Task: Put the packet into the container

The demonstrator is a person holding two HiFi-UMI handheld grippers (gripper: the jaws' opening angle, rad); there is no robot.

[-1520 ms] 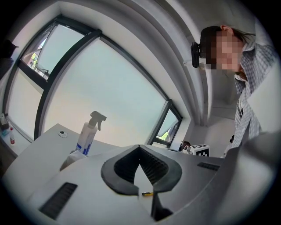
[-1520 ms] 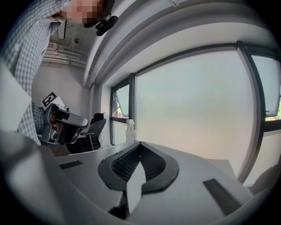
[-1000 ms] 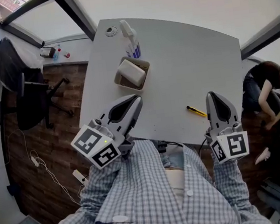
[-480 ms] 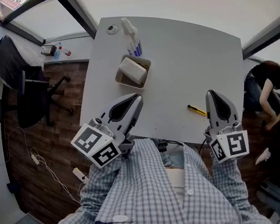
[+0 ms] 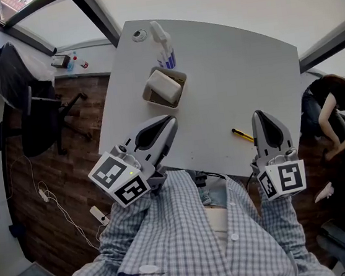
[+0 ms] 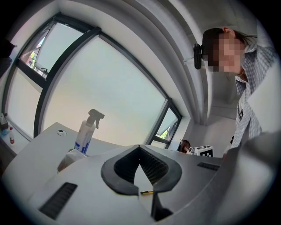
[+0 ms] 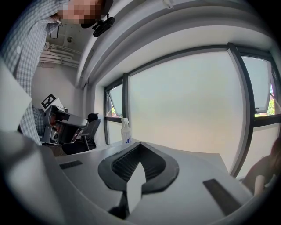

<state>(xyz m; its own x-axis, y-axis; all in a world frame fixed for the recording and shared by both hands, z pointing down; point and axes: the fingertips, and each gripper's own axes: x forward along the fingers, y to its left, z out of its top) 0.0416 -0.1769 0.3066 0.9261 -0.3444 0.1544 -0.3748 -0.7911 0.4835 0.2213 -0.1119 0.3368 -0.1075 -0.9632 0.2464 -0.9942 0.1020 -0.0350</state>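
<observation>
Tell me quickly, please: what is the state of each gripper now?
Left gripper: closed, holding nothing.
Right gripper: closed, holding nothing.

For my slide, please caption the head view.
Packet in the container on the table; left gripper and right gripper both shut and empty.

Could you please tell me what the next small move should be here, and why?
Likely no further placing move; I would set the grippers down. The white packet already lies inside the container, and the left gripper and right gripper are both shut and empty near the front edge of the table.
</observation>
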